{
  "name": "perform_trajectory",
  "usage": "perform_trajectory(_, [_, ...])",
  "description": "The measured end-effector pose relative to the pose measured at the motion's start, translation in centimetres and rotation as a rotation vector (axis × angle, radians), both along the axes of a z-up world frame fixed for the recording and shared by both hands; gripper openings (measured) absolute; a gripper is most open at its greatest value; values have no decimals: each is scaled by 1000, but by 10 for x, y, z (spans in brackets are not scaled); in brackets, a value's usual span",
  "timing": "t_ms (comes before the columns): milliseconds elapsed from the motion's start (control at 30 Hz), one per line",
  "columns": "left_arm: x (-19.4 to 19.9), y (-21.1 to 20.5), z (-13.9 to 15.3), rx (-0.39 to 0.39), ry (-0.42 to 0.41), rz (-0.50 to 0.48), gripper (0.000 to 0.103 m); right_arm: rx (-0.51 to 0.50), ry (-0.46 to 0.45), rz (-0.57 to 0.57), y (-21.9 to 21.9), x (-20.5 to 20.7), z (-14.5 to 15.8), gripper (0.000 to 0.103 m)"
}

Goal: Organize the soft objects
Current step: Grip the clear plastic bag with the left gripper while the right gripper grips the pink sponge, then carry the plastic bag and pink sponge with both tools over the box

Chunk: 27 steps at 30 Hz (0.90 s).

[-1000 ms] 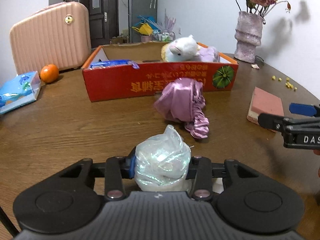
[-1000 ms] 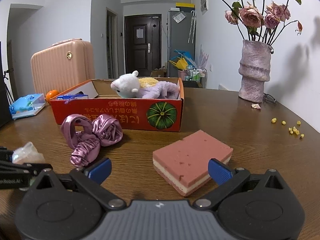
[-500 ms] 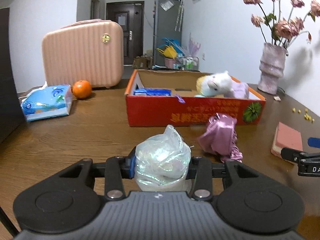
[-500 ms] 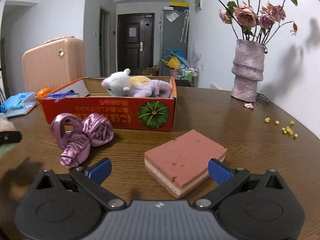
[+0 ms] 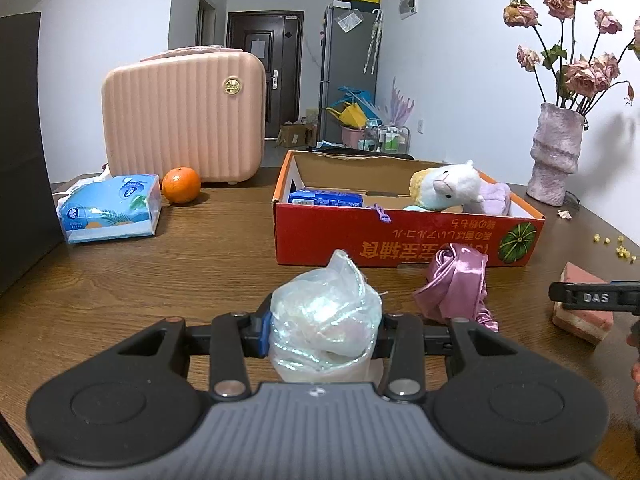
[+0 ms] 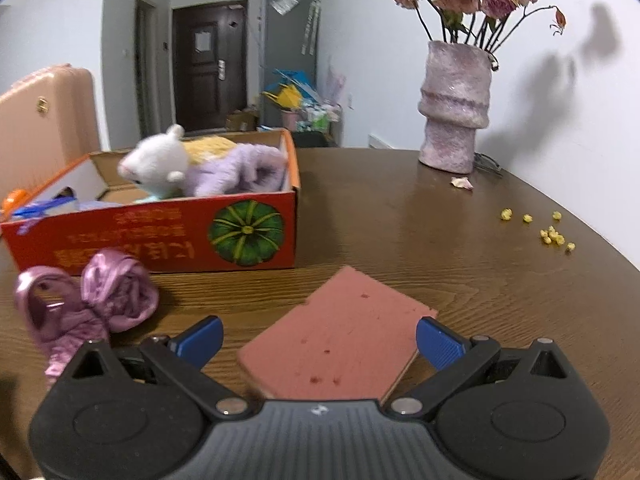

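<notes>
My left gripper (image 5: 322,326) is shut on a shiny clear bag of soft stuff (image 5: 324,316), held above the wooden table in front of the red cardboard box (image 5: 404,242). The box holds a white plush toy (image 5: 448,188) and a blue pack (image 5: 326,197). A purple satin cloth (image 5: 456,284) lies before the box, also in the right wrist view (image 6: 88,300). My right gripper (image 6: 318,342) is open, its blue pads on either side of the pink sponge (image 6: 340,340) on the table. The right gripper's finger (image 5: 592,298) shows at the left view's right edge.
A pink suitcase (image 5: 184,116), an orange (image 5: 181,185) and a blue tissue pack (image 5: 110,208) stand at the back left. A vase of dried roses (image 6: 456,104) stands at the back right, with yellow crumbs (image 6: 552,234) near the table's right edge.
My left gripper has lifted and drawn back leftward with the bag. My right gripper has moved forward over the pink sponge, which now lies between its pads.
</notes>
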<state>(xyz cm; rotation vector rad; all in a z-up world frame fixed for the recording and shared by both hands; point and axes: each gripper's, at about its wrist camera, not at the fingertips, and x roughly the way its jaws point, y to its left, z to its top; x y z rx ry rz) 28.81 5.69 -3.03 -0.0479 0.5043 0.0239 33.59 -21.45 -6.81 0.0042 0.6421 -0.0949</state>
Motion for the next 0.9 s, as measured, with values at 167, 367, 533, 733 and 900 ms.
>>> perform_trajectory(167, [0, 0, 0, 1, 1, 0, 41, -11, 5, -15, -1, 8, -3, 103])
perform_trajectory(367, [-1, -2, -2, 10, 5, 1, 41, 11, 9, -30, -9, 7, -5, 103])
perform_trajectory(533, [1, -3, -3, 14, 9, 6, 41, 28, 15, -44, -14, 7, -7, 103])
perform_trajectory(733, [1, -4, -3, 16, 8, 7, 41, 47, 58, -28, -15, 11, -13, 85])
perform_trajectory(900, [0, -3, -3, 19, 1, 11, 41, 22, 44, 0, -9, 4, -12, 81])
